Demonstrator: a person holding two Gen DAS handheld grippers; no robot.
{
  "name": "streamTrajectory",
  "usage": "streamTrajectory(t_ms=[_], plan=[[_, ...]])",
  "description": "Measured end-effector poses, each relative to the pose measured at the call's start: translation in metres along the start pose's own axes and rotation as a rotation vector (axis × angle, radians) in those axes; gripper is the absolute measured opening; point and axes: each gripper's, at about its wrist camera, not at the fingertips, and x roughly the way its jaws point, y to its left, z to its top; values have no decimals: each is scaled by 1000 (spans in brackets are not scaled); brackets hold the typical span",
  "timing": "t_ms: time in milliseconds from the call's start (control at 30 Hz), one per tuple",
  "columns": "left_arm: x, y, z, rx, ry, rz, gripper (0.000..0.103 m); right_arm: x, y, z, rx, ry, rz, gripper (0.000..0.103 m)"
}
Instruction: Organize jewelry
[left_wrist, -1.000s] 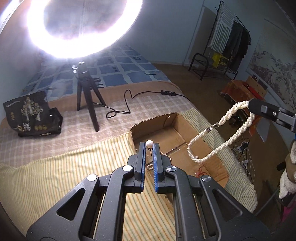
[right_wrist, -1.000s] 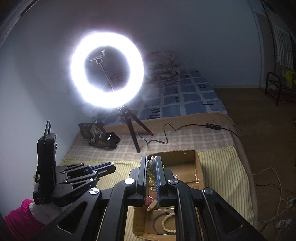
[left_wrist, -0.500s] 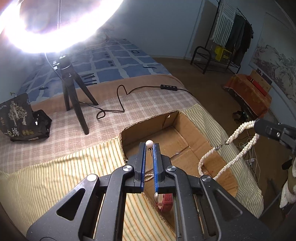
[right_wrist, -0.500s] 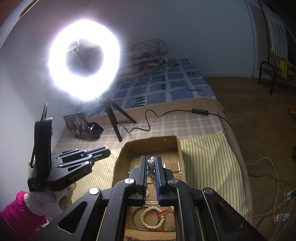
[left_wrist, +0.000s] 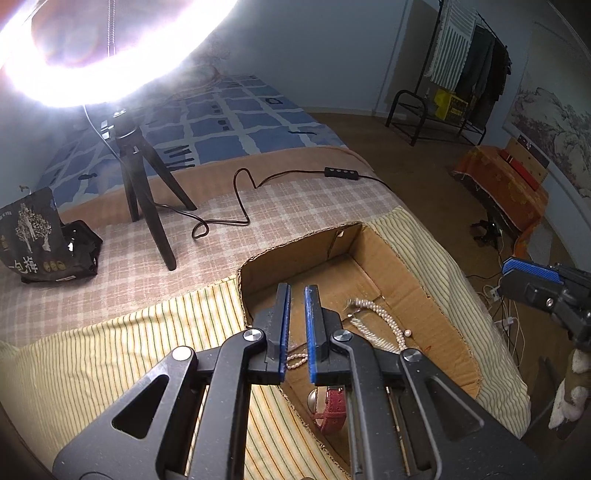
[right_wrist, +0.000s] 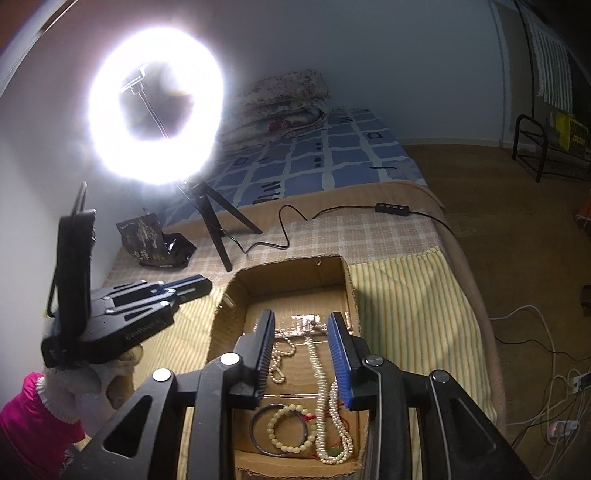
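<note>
An open cardboard box (left_wrist: 303, 254) sits on the striped bedcover. My left gripper (left_wrist: 296, 291) hangs over its near left corner. Its jaws are opening, only a slit apart, with nothing between the pads. A thin pearl strand (left_wrist: 297, 357) shows on the box floor through the gap. In the right wrist view my right gripper (right_wrist: 301, 317) is over the box (right_wrist: 288, 269), jaws opening and gripping nothing. The long pearl necklace (right_wrist: 321, 373) lies on the box floor under them. A bead bracelet (right_wrist: 291, 428), a dark bangle (right_wrist: 258, 443) and a red-strap watch (left_wrist: 332, 410) also lie inside.
A ring light on a black tripod (left_wrist: 144, 192) stands behind the box, its cable and switch (left_wrist: 341, 173) running across the checked blanket. A black bag (left_wrist: 33, 236) lies at the left. The bed edge drops off right of the box to floor cables (right_wrist: 535, 332).
The right gripper has let go of the pearl necklace, which now lies in the box. The pearl piece has left the left gripper's tips. Both grippers have come down toward the box.
</note>
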Motion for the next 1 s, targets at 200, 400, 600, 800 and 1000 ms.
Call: streamTrajectory(t_ms=[200,400,600,800,1000], plan=[[-11,1,-1,2,-22,9,34,-1,6,-8,-30,13,-53,56],[-23,0,-1,1,-36,16,43,-8,8,-15,-30,6,-96,73],[-41,1,-3,-3,-58,24,44,-20,17,-20,-43,-10,-119,79],[-65,4,-6,-9,-83,30,44,-33,27,-24,-49,-33,-130,85],[-94,7,-15,-13,-107,26,45,-51,43,-30,-66,-60,-152,90]])
